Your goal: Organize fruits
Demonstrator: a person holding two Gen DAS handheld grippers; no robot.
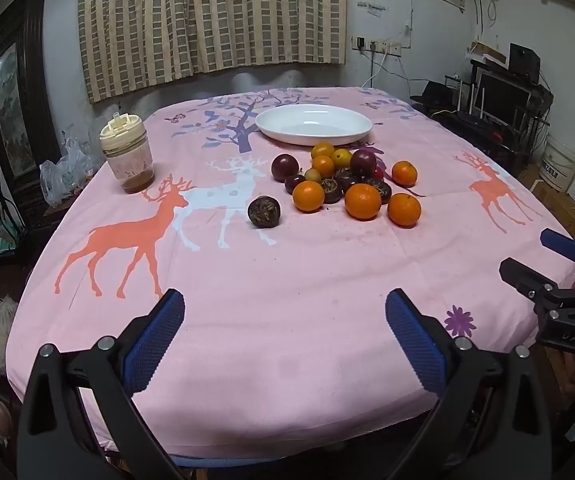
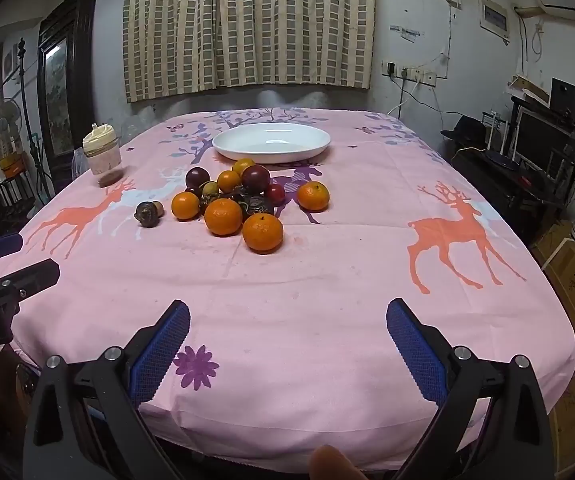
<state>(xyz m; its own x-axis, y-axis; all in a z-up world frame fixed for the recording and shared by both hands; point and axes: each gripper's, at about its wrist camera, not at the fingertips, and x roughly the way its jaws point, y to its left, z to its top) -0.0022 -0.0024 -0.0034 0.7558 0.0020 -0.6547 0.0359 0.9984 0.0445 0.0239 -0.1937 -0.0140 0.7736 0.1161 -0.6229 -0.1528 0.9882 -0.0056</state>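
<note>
Each hand-held gripper, the left hand-held gripper point(image 1: 285, 336) and the right hand-held gripper point(image 2: 287, 346), has matte black angular arms with silver round-headed screws, blue cross-hatched rubber pads point(image 1: 153, 344) on both fingers, and faint embossed lettering on its black body.

"DAS" on the right gripper point(image 1: 543, 258)

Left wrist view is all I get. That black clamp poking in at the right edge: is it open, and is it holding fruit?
Observer: The right gripper stands wide open in its own view; only tablecloth shows between its fingers.
Operator: Is anything hidden behind the lone dark fruit?
Observer: Yes. In the right wrist view a small tan lump sits close against the lone dark fruit; I cannot tell what it is.
</note>
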